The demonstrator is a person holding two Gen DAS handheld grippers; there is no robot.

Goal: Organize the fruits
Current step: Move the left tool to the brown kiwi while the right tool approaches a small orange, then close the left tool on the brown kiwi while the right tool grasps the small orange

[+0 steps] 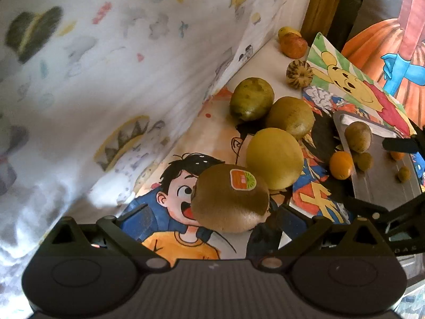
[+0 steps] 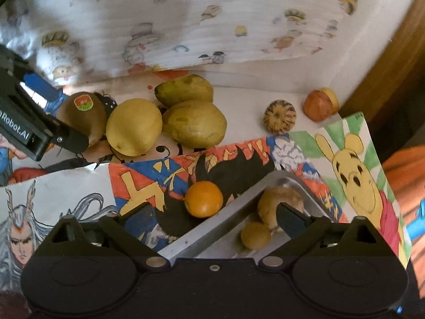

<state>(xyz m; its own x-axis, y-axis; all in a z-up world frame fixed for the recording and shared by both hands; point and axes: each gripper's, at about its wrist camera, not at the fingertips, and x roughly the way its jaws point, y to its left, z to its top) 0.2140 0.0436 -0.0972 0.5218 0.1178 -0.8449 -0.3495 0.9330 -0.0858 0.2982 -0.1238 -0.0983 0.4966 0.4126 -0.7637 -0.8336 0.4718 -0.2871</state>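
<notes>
Kiwi (image 1: pixel 230 198) sits between left gripper (image 1: pixel 209 219) fingers, right gripper (image 2: pixel 212 216) open.

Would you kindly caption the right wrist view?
Open right gripper over a metal tray holding two brown fruits, an orange beside it.

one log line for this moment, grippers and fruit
left gripper: open around stickered kiwi | right gripper: open above metal tray | orange: beside tray
</notes>
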